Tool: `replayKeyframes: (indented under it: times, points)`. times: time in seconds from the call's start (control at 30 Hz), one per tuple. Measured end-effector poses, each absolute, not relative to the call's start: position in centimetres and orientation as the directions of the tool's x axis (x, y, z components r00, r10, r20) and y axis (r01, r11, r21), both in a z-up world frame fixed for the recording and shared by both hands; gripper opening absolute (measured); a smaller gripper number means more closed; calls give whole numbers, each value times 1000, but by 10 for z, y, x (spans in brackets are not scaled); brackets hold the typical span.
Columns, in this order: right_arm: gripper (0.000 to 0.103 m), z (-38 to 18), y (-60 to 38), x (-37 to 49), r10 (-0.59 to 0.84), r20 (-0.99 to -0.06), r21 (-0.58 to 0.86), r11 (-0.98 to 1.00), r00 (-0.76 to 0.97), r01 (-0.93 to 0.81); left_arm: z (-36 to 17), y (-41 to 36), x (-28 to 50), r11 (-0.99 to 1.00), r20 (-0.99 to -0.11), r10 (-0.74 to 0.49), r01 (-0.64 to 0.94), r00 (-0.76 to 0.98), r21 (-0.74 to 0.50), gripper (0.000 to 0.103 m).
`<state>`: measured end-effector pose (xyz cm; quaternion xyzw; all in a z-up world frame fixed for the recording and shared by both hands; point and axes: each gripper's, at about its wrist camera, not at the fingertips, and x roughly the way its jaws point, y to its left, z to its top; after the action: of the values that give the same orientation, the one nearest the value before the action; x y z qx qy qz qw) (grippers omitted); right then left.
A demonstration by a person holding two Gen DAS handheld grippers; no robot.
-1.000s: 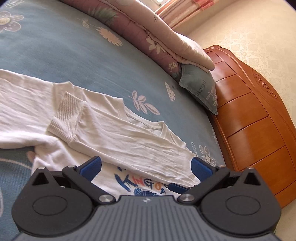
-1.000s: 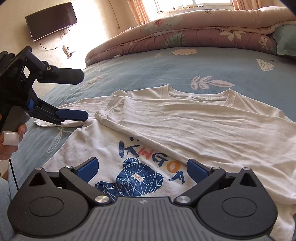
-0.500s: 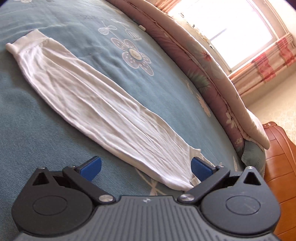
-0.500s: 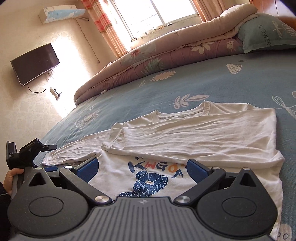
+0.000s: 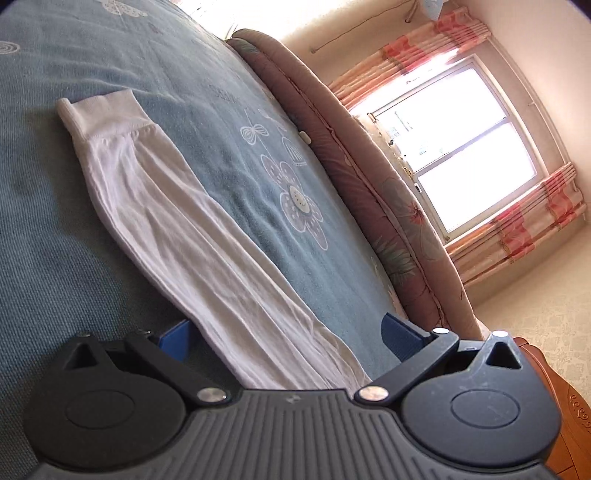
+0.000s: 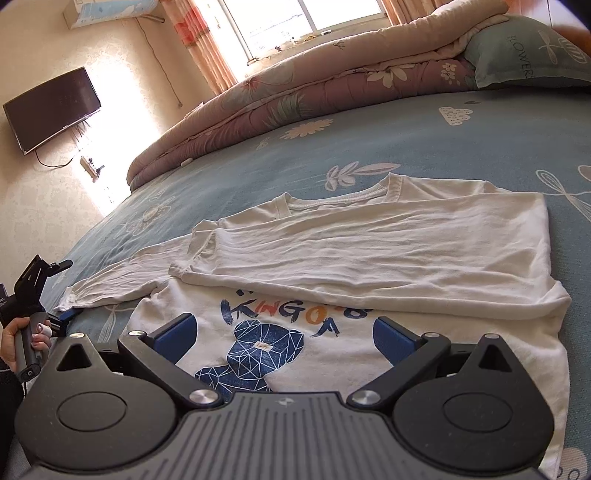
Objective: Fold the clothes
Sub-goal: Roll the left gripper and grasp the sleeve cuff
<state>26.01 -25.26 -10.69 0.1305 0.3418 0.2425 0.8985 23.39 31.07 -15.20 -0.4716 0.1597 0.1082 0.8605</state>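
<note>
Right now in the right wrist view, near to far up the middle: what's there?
Right claw → bear print → folded sleeve → collar → blue sheet → quilt → window.

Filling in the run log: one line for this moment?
Fold clothes | left tool open over unfolded sleeve | right tool open above shirt | other sleeve folded across chest

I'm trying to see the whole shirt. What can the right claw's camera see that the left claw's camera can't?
Only the right wrist view shows the shirt's body with its blue bear print, the folded-over sleeve, the collar, the TV and the left claw in a hand.

Only the left wrist view shows the outstretched sleeve's ribbed cuff up close.

Both show that outstretched sleeve, the blue bedspread, the rolled quilt and the window.
</note>
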Motion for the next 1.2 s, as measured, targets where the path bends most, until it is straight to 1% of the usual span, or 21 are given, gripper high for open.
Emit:
replayKeyframes:
  times: [0.2, 0.37, 0.53, 0.6, 0.67, 0.7, 0.8, 0.83, 0.87, 0.93, 0.97, 1.2]
  points:
    - [103, -107, -251, 258, 516, -544, 382, 854, 662, -352, -150, 316, 248, 566, -371, 105, -362, 923, -740, 102]
    - [103, -111, -247, 260, 502, -556, 358, 864, 662, -355, -148, 321, 252, 604, -365, 137, -369, 921, -706, 102]
    - [103, -118, -245, 262, 495, -572, 352, 869, 654, -349, -146, 328, 258, 586, -360, 163, -384, 918, -713, 102]
    - [103, -121, -243, 262, 490, -579, 346, 872, 652, -347, -145, 326, 261, 606, -374, 147, -382, 916, -698, 102]
    - [103, -123, -242, 262, 486, -584, 340, 874, 651, -348, -145, 330, 262, 598, -372, 130, -372, 919, -710, 102]
    - [103, -123, -242, 262, 483, -584, 335, 875, 652, -349, -145, 332, 260, 578, -357, 118, -356, 927, -734, 102]
    - [103, -124, -240, 260, 482, -579, 324, 876, 657, -357, -145, 338, 253, 502, -270, 73, -269, 960, -822, 102]
    - [103, -123, -239, 260, 482, -577, 321, 876, 659, -359, -145, 338, 251, 505, -249, 67, -248, 966, -827, 102]
    - [103, -123, -239, 259, 483, -576, 320, 876, 659, -362, -146, 339, 252, 526, -246, 74, -247, 966, -814, 102]
    - [103, -123, -239, 259, 486, -575, 323, 874, 658, -364, -152, 342, 252, 518, -296, 111, -309, 949, -798, 101]
    - [103, -123, -238, 259, 488, -574, 324, 873, 657, -365, -153, 343, 252, 510, -297, 114, -312, 948, -801, 102]
    - [103, -123, -234, 257, 499, -568, 312, 866, 655, -390, -135, 330, 257, 527, -228, 50, -220, 972, -821, 102]
